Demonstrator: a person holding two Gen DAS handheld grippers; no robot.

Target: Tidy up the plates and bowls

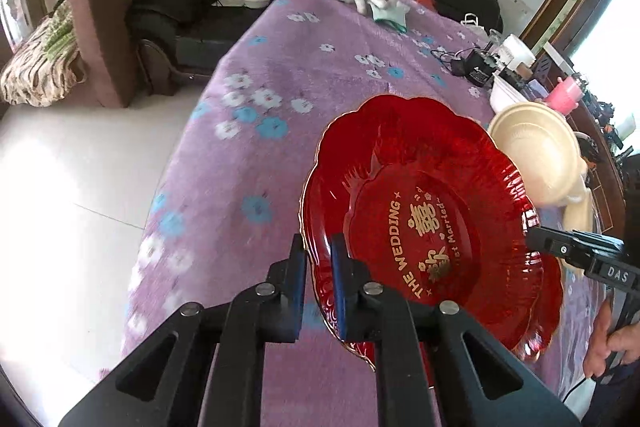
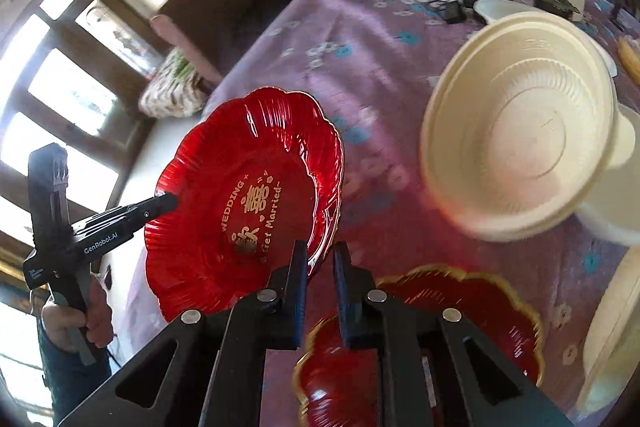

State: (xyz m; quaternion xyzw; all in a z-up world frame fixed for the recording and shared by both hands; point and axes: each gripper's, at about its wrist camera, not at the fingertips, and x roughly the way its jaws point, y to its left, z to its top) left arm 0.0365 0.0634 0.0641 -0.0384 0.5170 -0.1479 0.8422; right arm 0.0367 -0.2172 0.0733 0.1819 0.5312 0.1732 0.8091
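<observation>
Above the purple tablecloth (image 1: 256,131) I hold the red plate (image 1: 420,211) tilted; left tongs (image 1: 319,267) clamp its near rim, right tongs (image 2: 320,269) its opposite rim; cream bowls (image 2: 520,139) lie beside it; I judge it stiff, glossy, slippery, breakable; grip rims only.

My left gripper (image 1: 319,259) and right gripper (image 2: 321,263) each sit low at frame centre, fingers nearly closed, a narrow gap showing.
</observation>
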